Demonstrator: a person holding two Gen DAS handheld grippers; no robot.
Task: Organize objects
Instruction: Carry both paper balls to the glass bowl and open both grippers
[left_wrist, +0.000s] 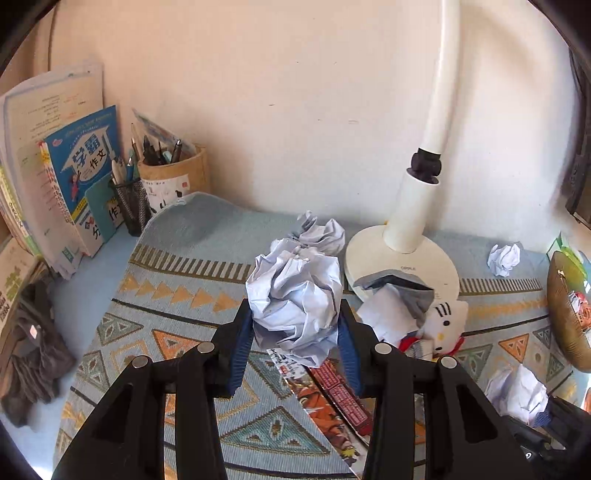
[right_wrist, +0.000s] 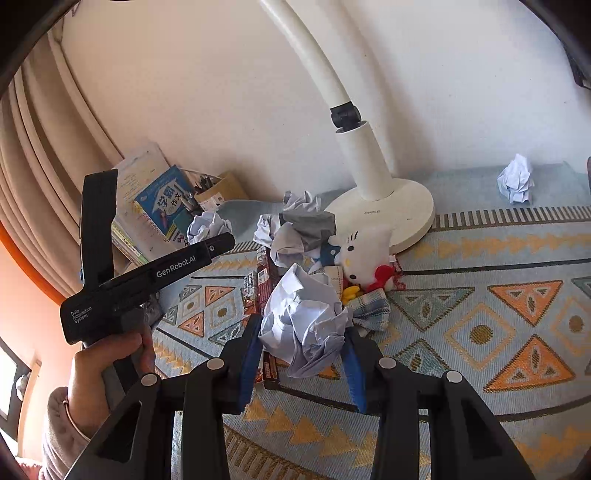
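Note:
My left gripper (left_wrist: 295, 308) is shut on a crumpled white paper ball (left_wrist: 295, 299), held above the patterned mat (left_wrist: 177, 295). My right gripper (right_wrist: 303, 326) is shut on a second crumpled paper ball (right_wrist: 306, 325), also lifted off the mat. In the left wrist view that second ball (left_wrist: 517, 395) shows at the lower right. In the right wrist view the left gripper's ball (right_wrist: 207, 226) shows at the left, with a hand (right_wrist: 107, 365) on the handle. Loose paper balls lie behind (left_wrist: 321, 232) and at the far right by the wall (left_wrist: 504, 258).
A white lamp base (left_wrist: 402, 266) stands at the back centre. A white cat plush (left_wrist: 447, 321), grey-and-white paper (left_wrist: 395, 295) and a comic booklet (left_wrist: 332, 402) lie in front of it. Books (left_wrist: 77, 177) and pen holders (left_wrist: 173, 177) line the back left. A brown bowl (left_wrist: 565, 314) is at the right.

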